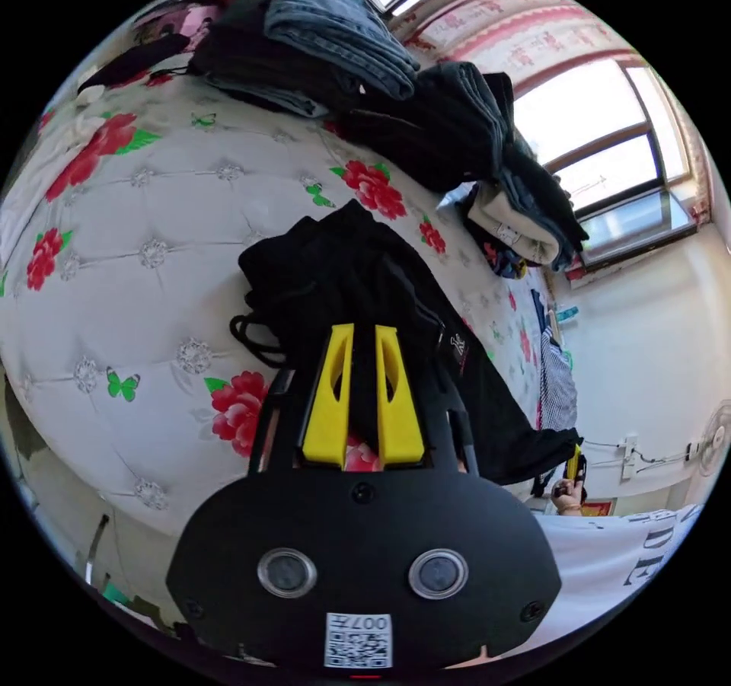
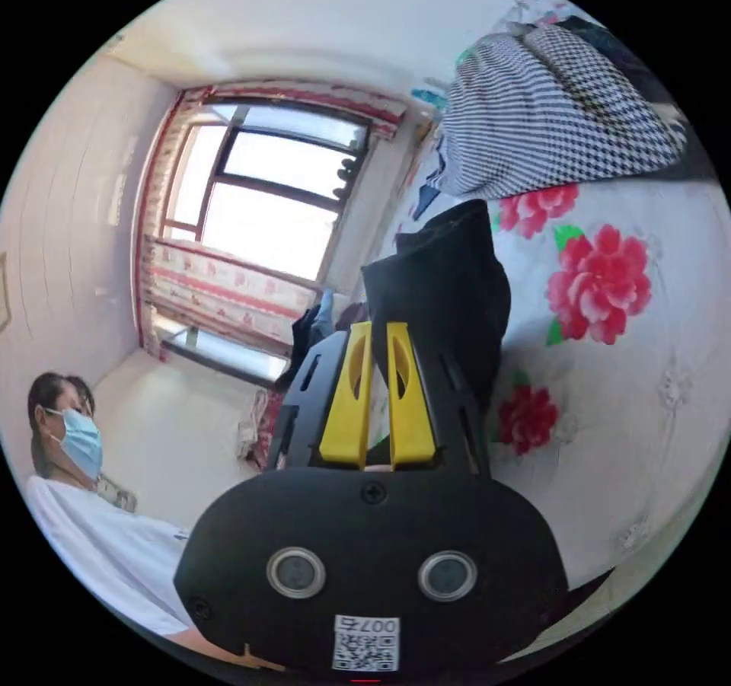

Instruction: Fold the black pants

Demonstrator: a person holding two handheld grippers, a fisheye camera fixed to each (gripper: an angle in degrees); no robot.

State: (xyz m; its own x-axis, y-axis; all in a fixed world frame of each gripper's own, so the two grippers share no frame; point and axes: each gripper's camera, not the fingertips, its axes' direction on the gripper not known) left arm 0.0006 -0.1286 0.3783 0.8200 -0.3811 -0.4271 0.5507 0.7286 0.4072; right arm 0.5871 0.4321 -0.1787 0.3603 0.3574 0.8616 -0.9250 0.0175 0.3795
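Pants (image 1: 365,290) on bed (image 1: 137,244), betw. clothes pile (image 1: 358,69) & checked garment (image 2: 548,115); 2 grippers at opposite ends.

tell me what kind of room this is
Most likely a bedroom in a home: a bed with a quilted floral cover, piles of folded clothes on it, and a curtained window.

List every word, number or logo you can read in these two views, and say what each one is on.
"DE": large dark letters on the person's white shirt, cut off at the picture's edge.
Small pale logo on the black pants: too small to read.
Code sticker under the lenses: small characters, not legible.
Red wall sign: blurred, unreadable.
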